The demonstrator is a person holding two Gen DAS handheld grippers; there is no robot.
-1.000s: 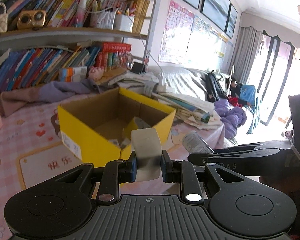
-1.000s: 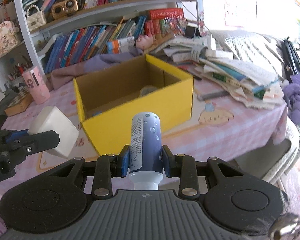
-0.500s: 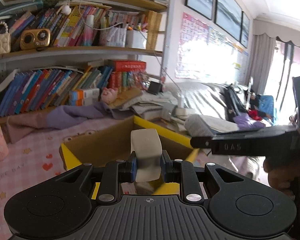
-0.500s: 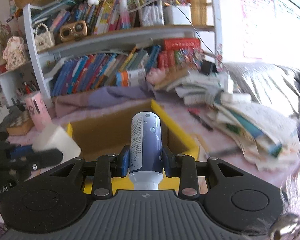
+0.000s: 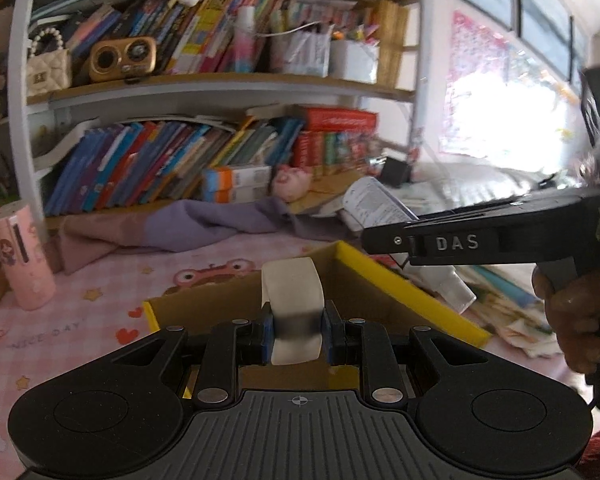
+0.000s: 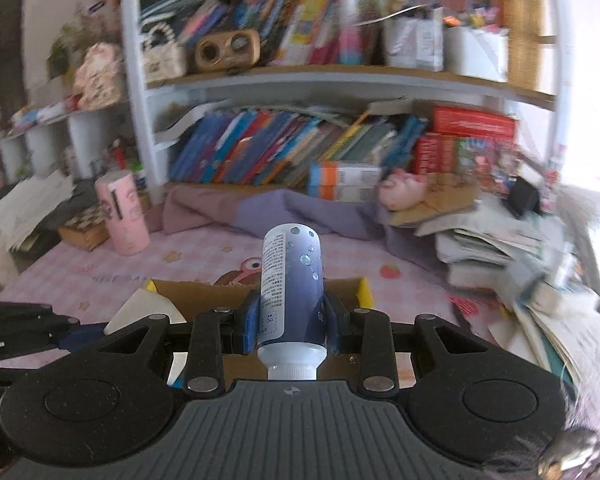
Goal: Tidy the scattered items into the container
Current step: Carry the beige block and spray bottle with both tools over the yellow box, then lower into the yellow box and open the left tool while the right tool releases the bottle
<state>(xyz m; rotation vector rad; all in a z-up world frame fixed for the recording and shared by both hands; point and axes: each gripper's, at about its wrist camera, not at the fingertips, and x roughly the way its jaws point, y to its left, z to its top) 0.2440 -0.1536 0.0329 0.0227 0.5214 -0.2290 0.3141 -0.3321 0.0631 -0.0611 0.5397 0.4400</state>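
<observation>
A: We have both loads over the box (image 5: 384,276) at the table's middle; left gripper (image 5: 294,330) clamps the white block (image 5: 292,300), right gripper (image 6: 290,322) clamps the bottle (image 6: 292,280).

B: Both point forward and slightly down; we should get inside the rim and lower before letting go, one at a time.

we have carried both grippers in over the yellow box (image 5: 404,284), which a second ago sat well ahead of us. the white block (image 5: 292,308) and the blue bottle (image 6: 292,292) now hang above its opening, and the bookshelf (image 5: 220,88) looms closer.
</observation>
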